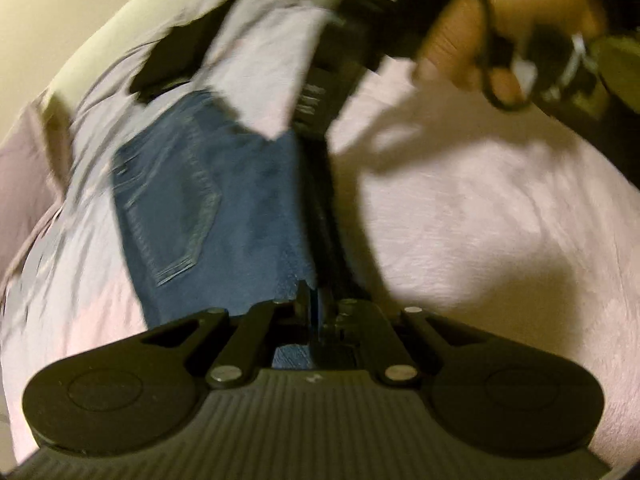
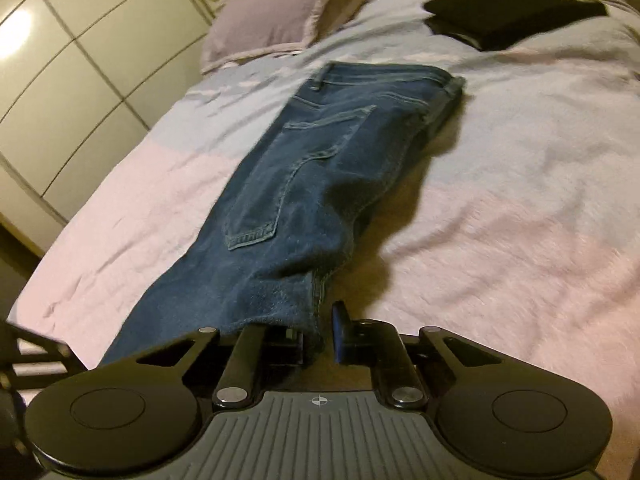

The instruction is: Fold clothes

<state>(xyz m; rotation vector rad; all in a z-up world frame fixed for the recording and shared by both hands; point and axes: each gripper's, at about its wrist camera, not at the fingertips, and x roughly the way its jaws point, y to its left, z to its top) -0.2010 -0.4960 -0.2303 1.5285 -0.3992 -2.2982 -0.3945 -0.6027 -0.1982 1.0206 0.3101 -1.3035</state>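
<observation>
Bed (image 2: 520, 200): jeans (image 2: 304, 184) hem (frayed) pinched between both jaws.

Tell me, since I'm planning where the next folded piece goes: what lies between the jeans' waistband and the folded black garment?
In the right wrist view, only bare bedspread separates the jeans from the folded black garment.

1. A bed (image 2: 520, 220) fills most of the room, under a pale pink and lilac cover.
2. A lilac pillow (image 2: 276, 12) rests at its far end.
3. Cream panelled wardrobe doors (image 2: 80, 80) run along the left, catching a bright lamp glare.
</observation>
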